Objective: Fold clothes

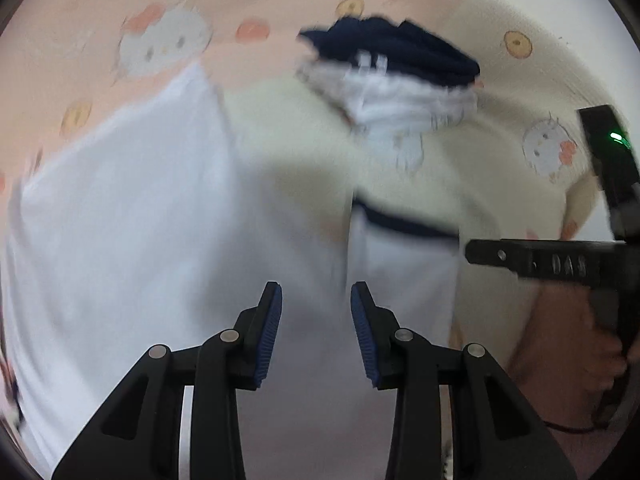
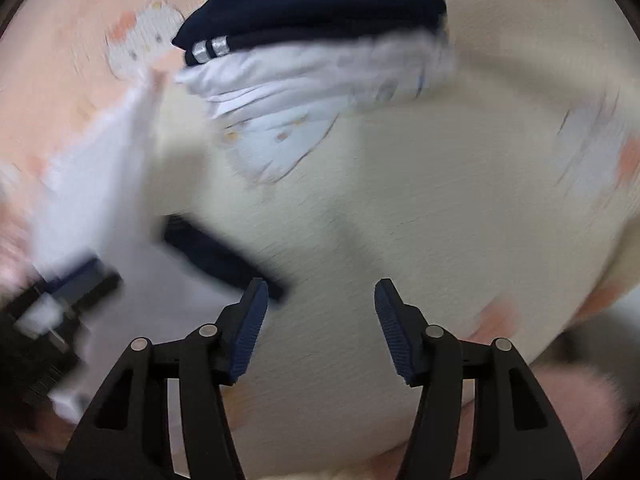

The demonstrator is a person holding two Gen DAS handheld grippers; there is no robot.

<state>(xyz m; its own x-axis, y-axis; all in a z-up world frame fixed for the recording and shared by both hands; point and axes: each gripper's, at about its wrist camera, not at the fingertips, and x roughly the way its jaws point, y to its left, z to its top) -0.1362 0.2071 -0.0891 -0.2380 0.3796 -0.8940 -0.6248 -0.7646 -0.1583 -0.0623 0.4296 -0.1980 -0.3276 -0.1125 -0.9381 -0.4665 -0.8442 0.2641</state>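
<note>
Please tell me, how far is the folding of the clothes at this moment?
Done: a folded pile, navy on white, lies at the far side of the patterned bedsheet. In hand: nothing; the left gripper and the right gripper are both open and empty. Left: the white garment with navy trim is spread out, apparently not fully folded.

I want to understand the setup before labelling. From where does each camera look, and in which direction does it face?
Left wrist: sits on the left gripper, looking down along its open fingers at the white garment; the right gripper and a hand show.
Right wrist: sits on the right gripper, facing the bedsheet; the left gripper shows, blurred.
Shared: the folded pile.
</note>
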